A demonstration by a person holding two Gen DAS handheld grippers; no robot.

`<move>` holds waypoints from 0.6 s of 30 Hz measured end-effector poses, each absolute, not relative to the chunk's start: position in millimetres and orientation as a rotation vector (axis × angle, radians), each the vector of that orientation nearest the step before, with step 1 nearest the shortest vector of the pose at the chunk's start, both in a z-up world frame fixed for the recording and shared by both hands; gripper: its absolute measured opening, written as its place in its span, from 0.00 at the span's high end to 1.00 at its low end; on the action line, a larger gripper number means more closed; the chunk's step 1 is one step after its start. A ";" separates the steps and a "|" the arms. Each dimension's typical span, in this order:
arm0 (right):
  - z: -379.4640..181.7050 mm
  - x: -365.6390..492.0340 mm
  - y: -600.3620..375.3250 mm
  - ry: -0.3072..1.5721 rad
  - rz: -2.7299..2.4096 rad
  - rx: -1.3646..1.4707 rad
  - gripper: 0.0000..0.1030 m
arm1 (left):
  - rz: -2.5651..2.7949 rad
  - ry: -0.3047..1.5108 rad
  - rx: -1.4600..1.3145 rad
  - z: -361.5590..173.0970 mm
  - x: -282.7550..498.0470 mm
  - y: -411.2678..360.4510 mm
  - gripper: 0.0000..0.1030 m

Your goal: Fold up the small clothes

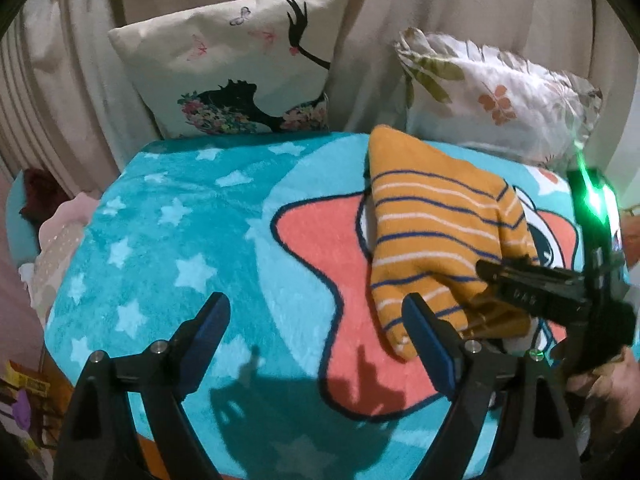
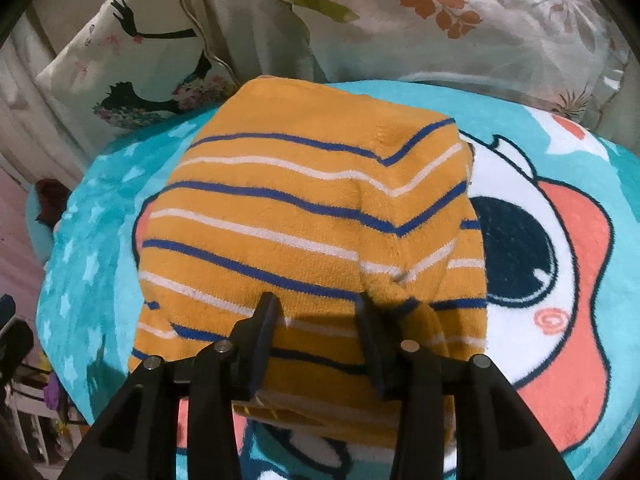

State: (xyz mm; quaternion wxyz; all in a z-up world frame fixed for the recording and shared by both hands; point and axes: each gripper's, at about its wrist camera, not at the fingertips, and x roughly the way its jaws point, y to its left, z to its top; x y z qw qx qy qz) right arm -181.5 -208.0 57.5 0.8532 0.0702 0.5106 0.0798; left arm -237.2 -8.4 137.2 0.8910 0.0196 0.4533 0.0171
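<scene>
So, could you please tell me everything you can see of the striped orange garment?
The striped orange garment is a soft, fuzzy knit with thin blue and white stripes. It lies folded into a compact bundle on the turquoise star-print blanket, its far end near the leaf-print pillow. The right gripper sits over its near edge, jaws apart; the left gripper is open beside it.

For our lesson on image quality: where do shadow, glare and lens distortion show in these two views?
Left wrist view: gripper shadow falls on the blanket, green glare flares on the right gripper, edges bend. Right wrist view: even light, striped garment sharp, pillow curved by the fisheye.
</scene>
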 end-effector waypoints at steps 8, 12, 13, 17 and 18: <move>61.5 -212.1 -225.0 1.075 0.060 0.129 0.50 | -0.011 0.990 0.084 127.6 -245.7 -9.6 0.16; 63.1 -226.9 -243.6 1.095 -0.052 0.105 0.44 | -0.031 0.997 0.108 126.3 -250.5 -12.1 0.16; 73.1 -233.3 -249.4 1.067 -0.068 0.120 0.44 | -0.035 1.000 0.112 126.0 -252.1 -12.8 0.16; 111.9 -236.3 -247.6 0.949 -0.052 0.146 0.44 | -0.045 1.019 0.110 123.6 -254.6 -13.2 0.16; 116.1 -232.2 -244.3 0.938 -0.041 0.142 0.43 | -0.045 1.026 0.109 122.6 -254.7 -13.4 0.16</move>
